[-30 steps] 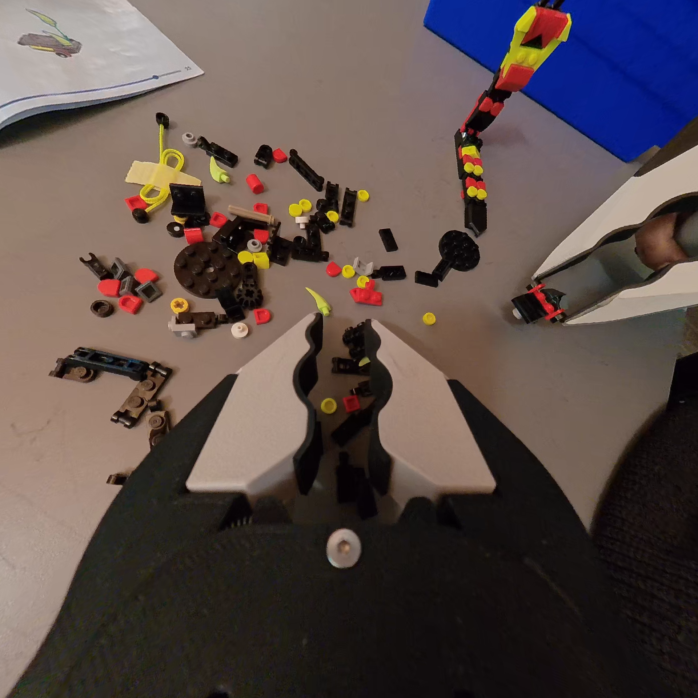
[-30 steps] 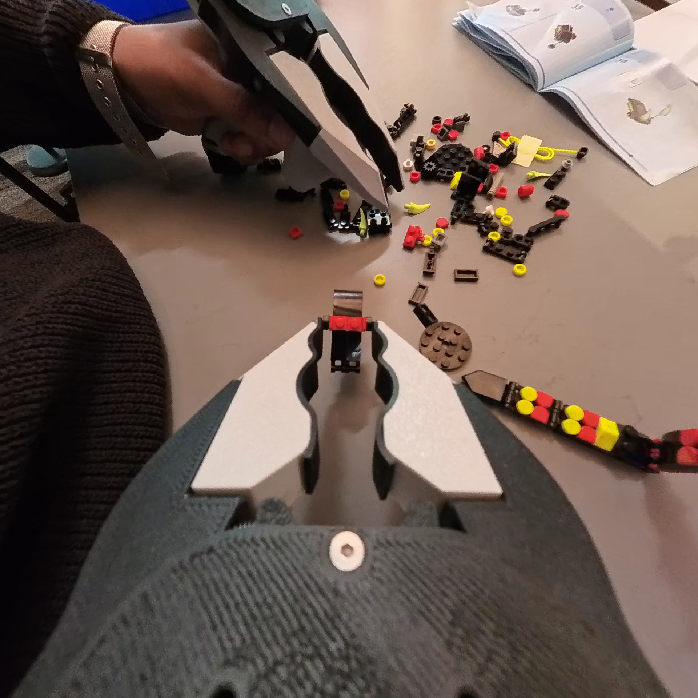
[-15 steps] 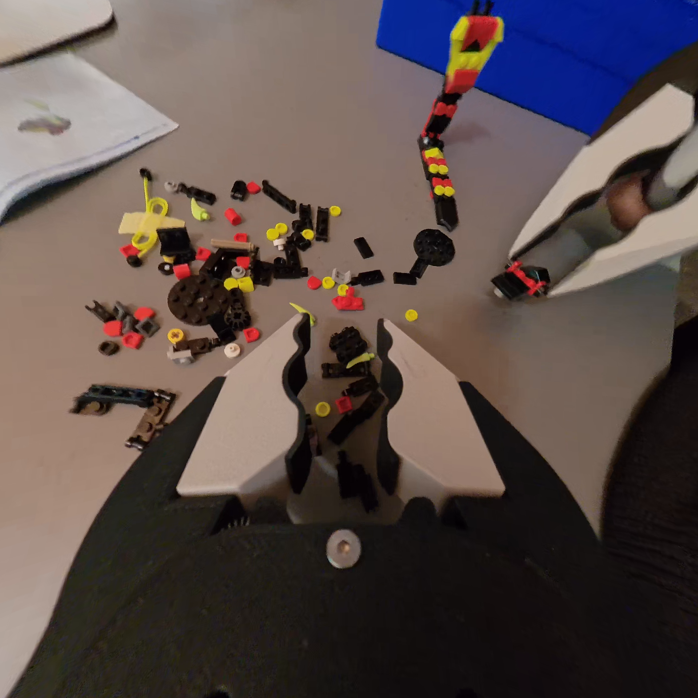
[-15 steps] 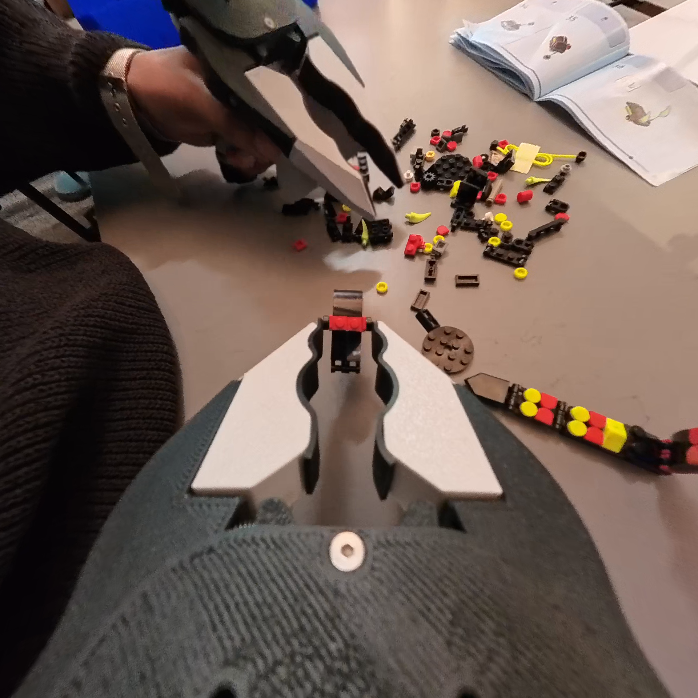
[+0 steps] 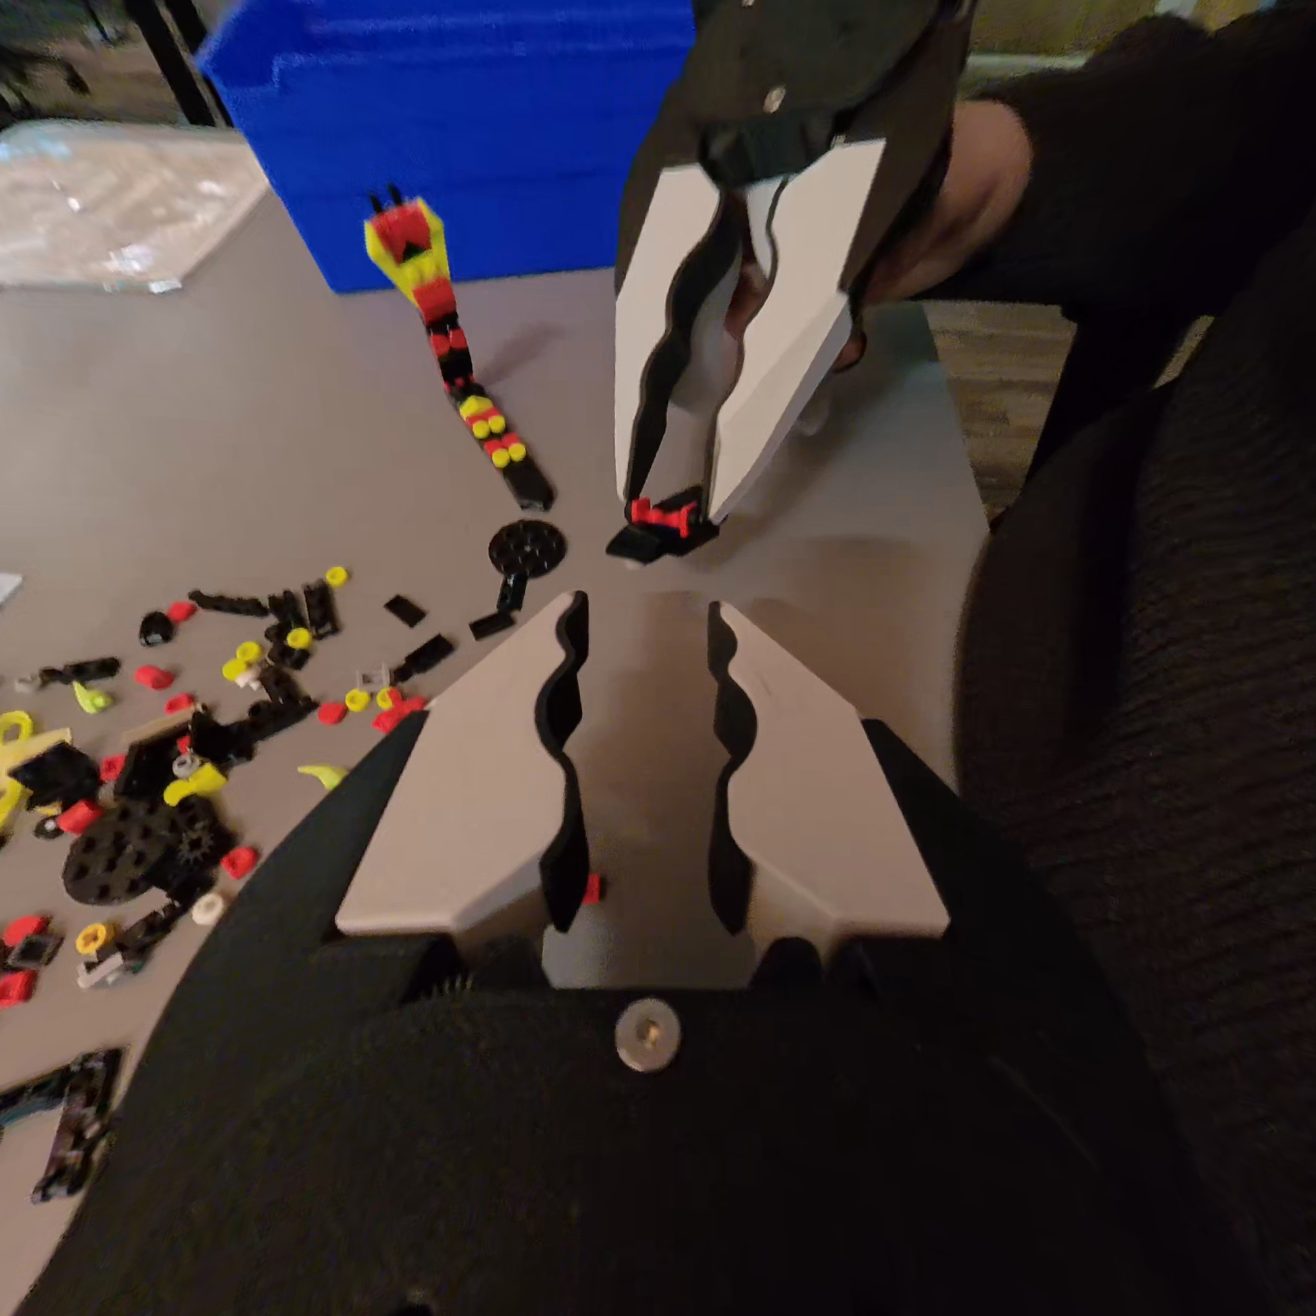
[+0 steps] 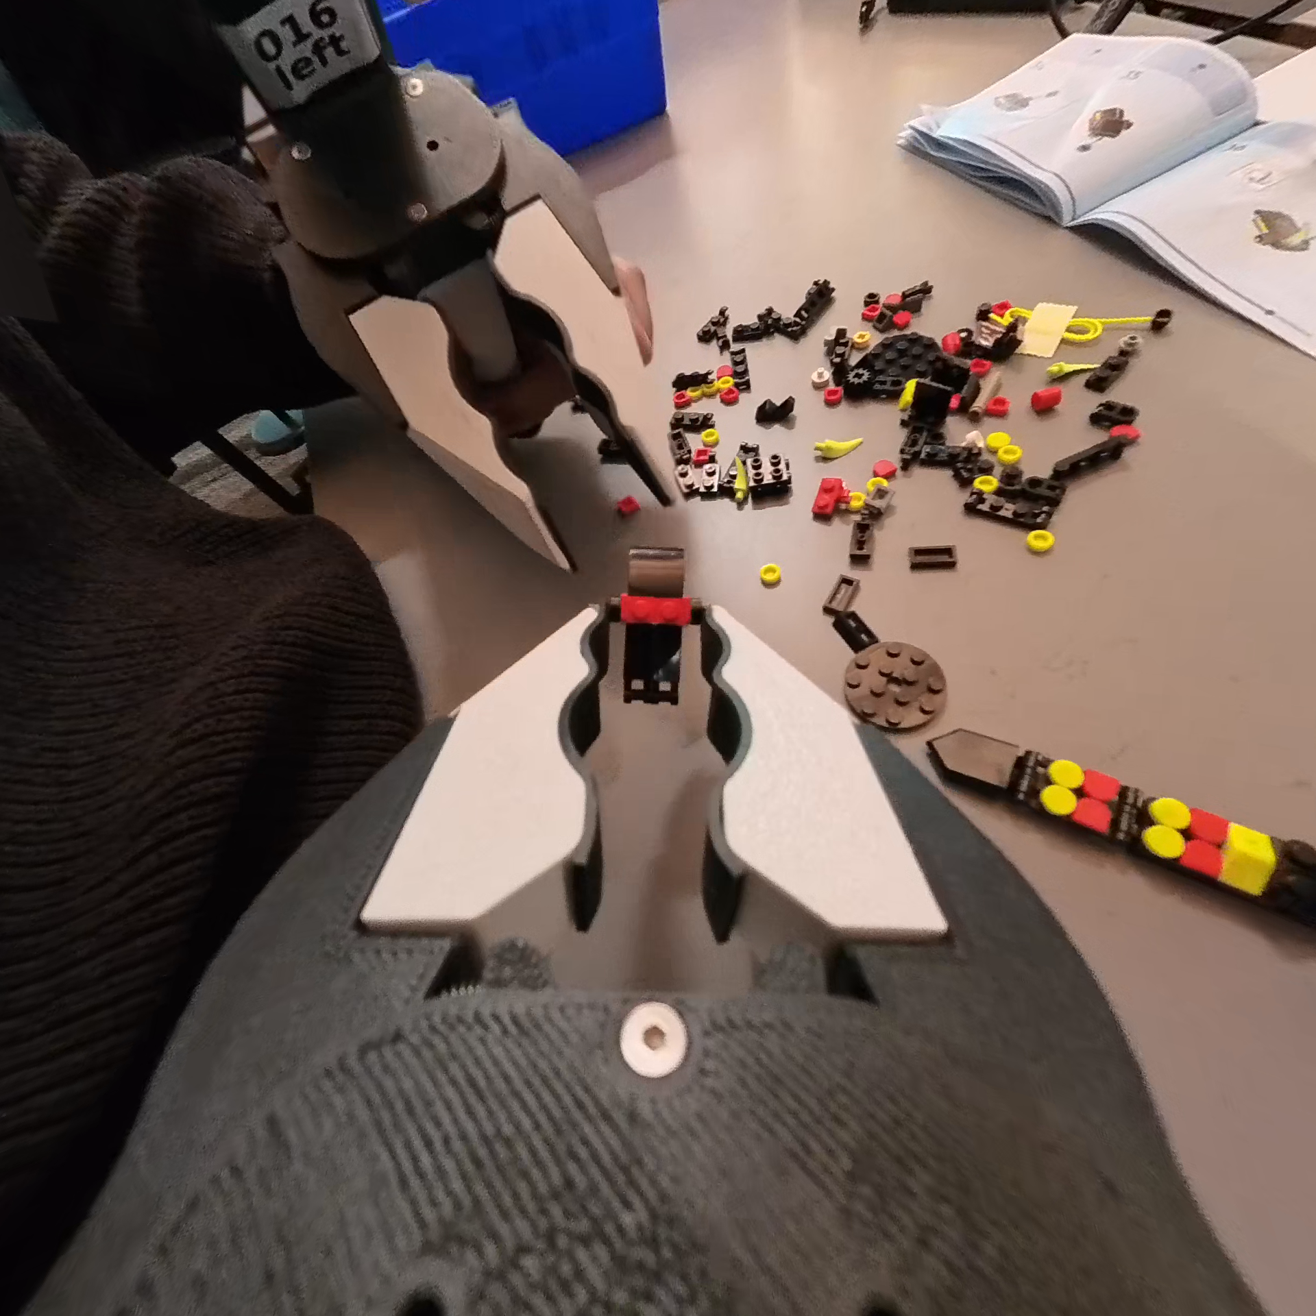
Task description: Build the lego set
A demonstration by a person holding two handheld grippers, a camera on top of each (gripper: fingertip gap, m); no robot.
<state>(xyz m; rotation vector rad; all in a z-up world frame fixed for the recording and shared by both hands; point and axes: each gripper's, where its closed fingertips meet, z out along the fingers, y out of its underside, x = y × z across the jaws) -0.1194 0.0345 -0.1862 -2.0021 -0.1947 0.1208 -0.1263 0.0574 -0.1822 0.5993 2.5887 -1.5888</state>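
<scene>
My right gripper (image 6: 653, 616) is shut on a small black and red lego assembly (image 6: 651, 659), held just above the grey table. The left wrist view shows that gripper (image 5: 669, 509) and its assembly (image 5: 662, 527) just ahead. My left gripper (image 5: 646, 609) is open and empty, its tips a short way from the assembly. It shows in the right wrist view (image 6: 616, 530), up and to the left. A long red, yellow and black snake-like model (image 5: 456, 356) lies on the table and also shows in the right wrist view (image 6: 1139, 819).
Several loose lego pieces (image 6: 890, 413) lie scattered, left of my left gripper (image 5: 213, 748). A black round plate (image 5: 527, 548) lies near the model's tail. A blue bin (image 5: 456, 128) stands at the back. An open instruction booklet (image 6: 1139, 142) lies far right. A dark sleeve (image 6: 178, 641) is close by. Both grippers' tips are close together, under 4 cm apart. My right gripper's tips are some 8 centimeters from the black round plate (image 5: 527, 548). It turns up in the right wrist view (image 6: 893, 689) as well.
My left gripper has swung right, away from the loose pieces, and now faces the right gripper's assembly. The right gripper keeps its hold and has barely moved.
</scene>
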